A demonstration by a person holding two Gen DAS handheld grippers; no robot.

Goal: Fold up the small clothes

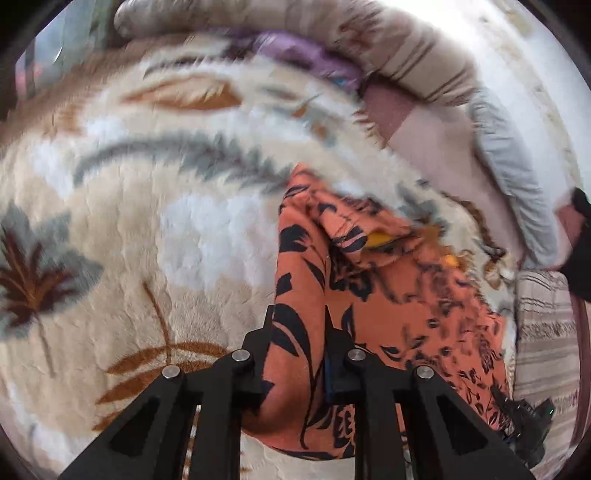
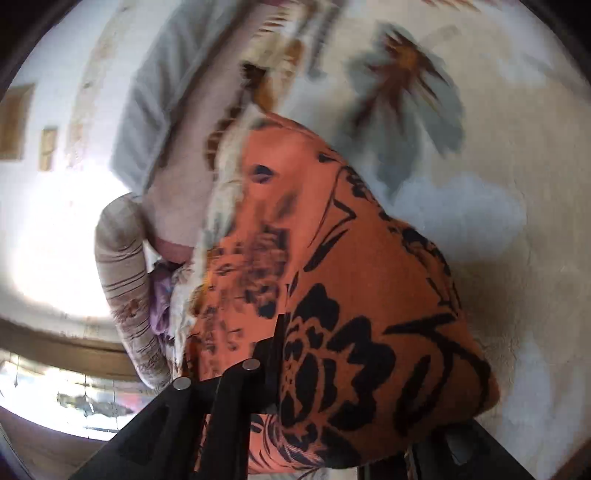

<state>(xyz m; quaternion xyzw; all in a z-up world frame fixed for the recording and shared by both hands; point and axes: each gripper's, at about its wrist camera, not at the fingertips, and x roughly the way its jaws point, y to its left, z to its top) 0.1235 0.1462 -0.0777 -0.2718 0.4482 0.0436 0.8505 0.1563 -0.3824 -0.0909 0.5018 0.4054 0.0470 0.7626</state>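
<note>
The orange garment [image 1: 369, 295] hangs bunched above the blanket [image 1: 147, 221], its length running from the left gripper [image 1: 299, 332] away toward the right. Both grippers hold it: left fingers pinch a fold; the right gripper [image 2: 332, 369] is cloth-draped, its grip hidden.

One orange black-flowered garment [image 1: 369, 295], one cream leaf-patterned blanket [image 1: 147, 229], two black grippers, left gripper [image 1: 299, 354] and right gripper [image 2: 332, 369], one striped beige bolster [image 1: 332, 33] at the upper edge, one purple cloth [image 1: 306, 55] beside it
</note>
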